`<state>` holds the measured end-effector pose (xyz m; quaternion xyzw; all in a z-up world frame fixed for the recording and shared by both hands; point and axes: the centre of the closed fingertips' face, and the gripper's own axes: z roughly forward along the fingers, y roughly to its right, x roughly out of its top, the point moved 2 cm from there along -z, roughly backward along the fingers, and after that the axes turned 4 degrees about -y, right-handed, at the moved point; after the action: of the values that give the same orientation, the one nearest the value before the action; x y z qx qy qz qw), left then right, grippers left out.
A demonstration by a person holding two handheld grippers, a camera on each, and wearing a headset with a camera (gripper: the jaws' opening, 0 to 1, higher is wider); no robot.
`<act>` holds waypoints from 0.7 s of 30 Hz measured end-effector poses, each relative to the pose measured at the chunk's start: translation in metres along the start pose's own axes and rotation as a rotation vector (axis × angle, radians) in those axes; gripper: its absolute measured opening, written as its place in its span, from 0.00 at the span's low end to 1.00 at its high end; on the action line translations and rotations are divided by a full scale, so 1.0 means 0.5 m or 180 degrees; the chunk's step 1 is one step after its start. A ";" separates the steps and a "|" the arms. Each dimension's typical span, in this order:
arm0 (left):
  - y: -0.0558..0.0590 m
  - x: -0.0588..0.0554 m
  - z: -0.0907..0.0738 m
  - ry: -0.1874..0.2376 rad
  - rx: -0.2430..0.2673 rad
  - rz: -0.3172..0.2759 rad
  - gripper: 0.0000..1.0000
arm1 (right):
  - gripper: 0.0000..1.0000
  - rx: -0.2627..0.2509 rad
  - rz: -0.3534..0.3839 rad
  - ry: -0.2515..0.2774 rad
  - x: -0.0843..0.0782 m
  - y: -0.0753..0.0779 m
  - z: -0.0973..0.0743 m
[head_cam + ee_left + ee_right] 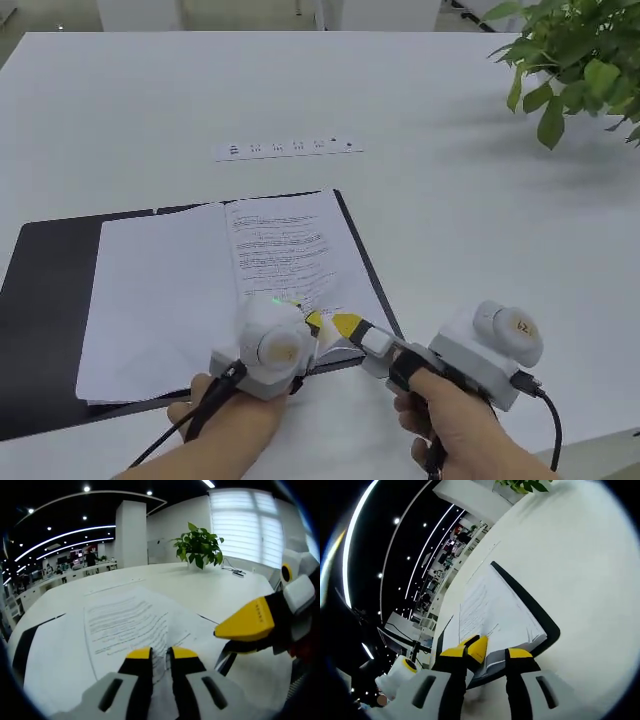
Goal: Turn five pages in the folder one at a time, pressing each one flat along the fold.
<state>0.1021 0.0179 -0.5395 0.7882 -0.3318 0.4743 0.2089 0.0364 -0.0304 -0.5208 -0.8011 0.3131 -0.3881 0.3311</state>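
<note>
Head view: I have the folder (45, 300) open on the table (450, 150), at 8 o'clock from centre, with a plant (580, 50) at 2 o'clock.

Left gripper view: the left gripper (159, 654) sits at 6 o'clock. Its fingers are almost together, nipping the near edge of the printed page (125, 620).

Right gripper view: the right gripper (492, 652) is at 6 o'clock. Its fingers are apart, straddling the folder's near corner.
</note>
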 end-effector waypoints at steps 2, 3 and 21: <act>0.000 0.000 0.000 -0.0004 -0.0002 -0.0001 0.12 | 0.23 -0.0044 -0.0014 0.0032 0.002 0.005 0.000; 0.000 0.000 0.000 -0.0003 -0.0003 -0.0001 0.12 | 0.20 -0.0086 0.0022 0.0049 0.004 0.011 0.002; 0.001 0.001 0.000 -0.0022 -0.0001 -0.0006 0.12 | 0.00 -0.0292 -0.0019 0.0132 0.012 0.036 0.007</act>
<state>0.1020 0.0175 -0.5393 0.7902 -0.3319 0.4713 0.2083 0.0378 -0.0448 -0.5338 -0.8081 0.3350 -0.3908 0.2863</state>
